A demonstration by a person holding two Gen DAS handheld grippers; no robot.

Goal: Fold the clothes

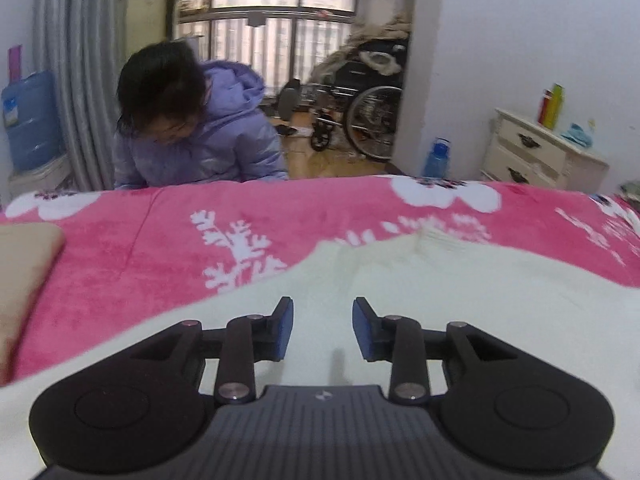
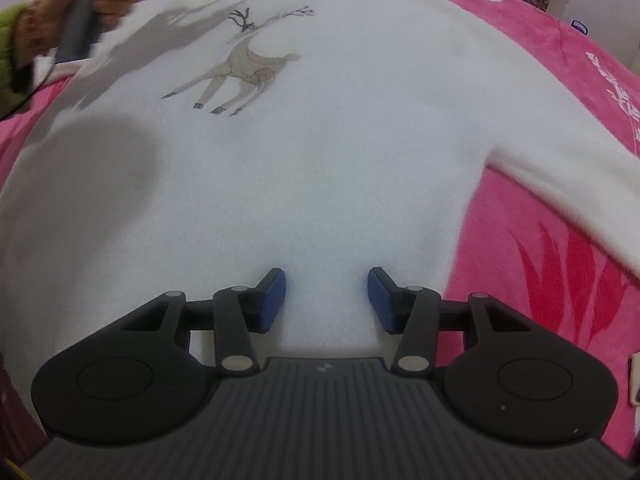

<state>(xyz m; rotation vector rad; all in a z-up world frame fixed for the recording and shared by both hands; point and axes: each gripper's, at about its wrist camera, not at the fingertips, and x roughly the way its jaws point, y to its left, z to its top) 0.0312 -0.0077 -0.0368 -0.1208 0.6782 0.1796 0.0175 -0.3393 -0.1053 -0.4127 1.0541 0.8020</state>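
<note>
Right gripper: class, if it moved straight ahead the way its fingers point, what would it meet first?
The right gripper, jaws open, would probably meet the white sweater first. The cloth fills the gap between the fingers and stretches ahead toward the deer picture. Its height above the cloth is unclear.

My left gripper (image 1: pixel 322 328) is hovering over the white sweater (image 1: pixel 440 300) on the pink floral blanket (image 1: pixel 160 248), fingers (image 1: pixel 285 330) spread with nothing between them. Someone in a purple puffer jacket (image 1: pixel 224 136) is leaning over behind the bed.
</note>
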